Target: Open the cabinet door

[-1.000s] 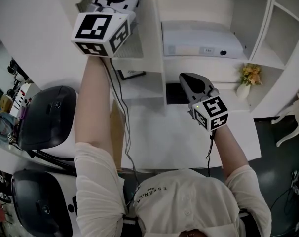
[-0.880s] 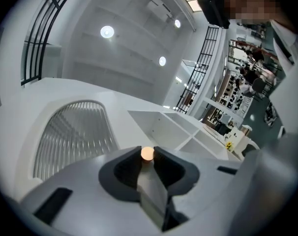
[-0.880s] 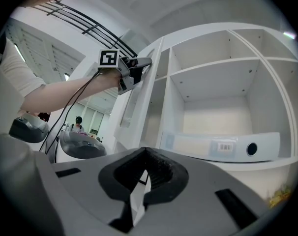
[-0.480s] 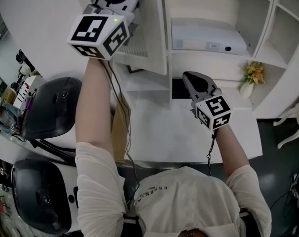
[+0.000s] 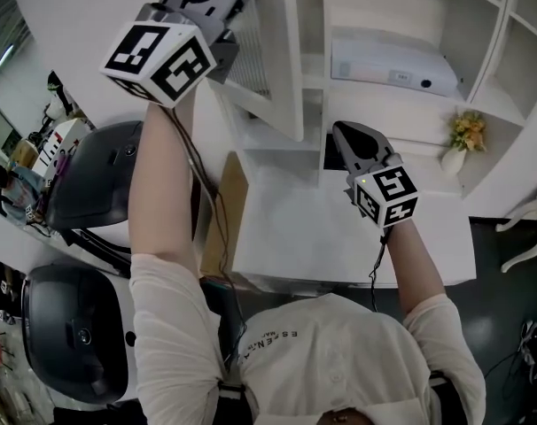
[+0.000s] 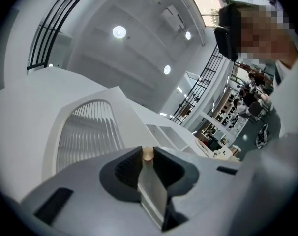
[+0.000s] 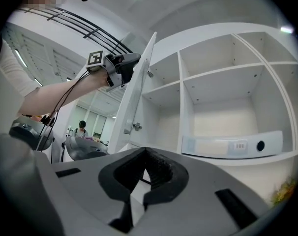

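Left tongs (image 6: 147,151) were clamped on the free edge of the cabinet door (image 5: 273,51), which stood open above the tabletop's (image 5: 322,246) far left corner. Right tongs (image 7: 145,150) were closed and empty over the far edge. A white box (image 5: 393,65) lay on a cabinet (image 7: 181,97) shelf, and flowers (image 5: 466,133) stood at the far right corner.

white shirt (image 5: 339,361), b/w marker cubes (image 5: 158,60), blk cables (image 5: 208,184)
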A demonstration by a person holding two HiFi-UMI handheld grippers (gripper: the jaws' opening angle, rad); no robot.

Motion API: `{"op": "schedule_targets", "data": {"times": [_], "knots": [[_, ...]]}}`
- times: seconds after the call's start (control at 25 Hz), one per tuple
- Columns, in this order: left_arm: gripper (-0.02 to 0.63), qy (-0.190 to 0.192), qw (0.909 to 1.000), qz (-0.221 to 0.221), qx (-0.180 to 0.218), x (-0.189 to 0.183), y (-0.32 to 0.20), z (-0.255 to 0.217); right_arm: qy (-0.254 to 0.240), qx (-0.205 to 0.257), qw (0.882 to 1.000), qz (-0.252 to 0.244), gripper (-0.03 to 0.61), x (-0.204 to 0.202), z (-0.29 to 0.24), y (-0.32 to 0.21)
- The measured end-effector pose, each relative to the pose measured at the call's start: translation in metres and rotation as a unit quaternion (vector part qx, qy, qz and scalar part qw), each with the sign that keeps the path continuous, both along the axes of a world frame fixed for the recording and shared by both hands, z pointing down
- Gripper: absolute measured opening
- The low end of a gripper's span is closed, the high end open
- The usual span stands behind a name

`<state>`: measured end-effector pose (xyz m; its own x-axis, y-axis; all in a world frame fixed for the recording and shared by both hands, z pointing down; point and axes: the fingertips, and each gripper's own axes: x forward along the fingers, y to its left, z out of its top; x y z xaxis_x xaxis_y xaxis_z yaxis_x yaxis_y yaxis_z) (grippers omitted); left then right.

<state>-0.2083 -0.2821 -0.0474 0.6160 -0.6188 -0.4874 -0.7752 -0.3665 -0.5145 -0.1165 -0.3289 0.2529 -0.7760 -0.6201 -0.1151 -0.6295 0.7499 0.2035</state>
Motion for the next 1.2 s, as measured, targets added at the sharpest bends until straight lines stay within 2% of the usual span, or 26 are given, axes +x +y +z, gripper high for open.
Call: {"op": "schedule_targets", "data": {"times": [0.36,0.56,0.88,1.04,1.2], "knots": [[0.072,0.029,0.9976,0.052,-0.034,-0.022,0.02,0.001,-0.008,0.001,0.999,-0.036,0.015,-0.025,-0.002,0.001],[0.074,0.05,0.9952,0.075,-0.037,-0.066,0.07,-0.002,0.0,0.013,0.998,-0.061,0.014,-0.07,-0.003,0.029],[0.078,0.053,0.9915,0.101,-0.063,-0.086,0.061,0.002,-0.003,0.016,0.995,-0.102,0.015,-0.106,0.002,0.019],[0.081,0.071,0.9855,0.136,-0.073,-0.119,0.092,0.0,0.003,0.018,0.993,-0.116,0.015,-0.142,0.004,0.048],[0.084,0.074,0.985,0.138,-0.074,-0.143,0.101,-0.002,0.003,0.017,0.992,-0.121,0.015,-0.166,0.002,0.054]]}}
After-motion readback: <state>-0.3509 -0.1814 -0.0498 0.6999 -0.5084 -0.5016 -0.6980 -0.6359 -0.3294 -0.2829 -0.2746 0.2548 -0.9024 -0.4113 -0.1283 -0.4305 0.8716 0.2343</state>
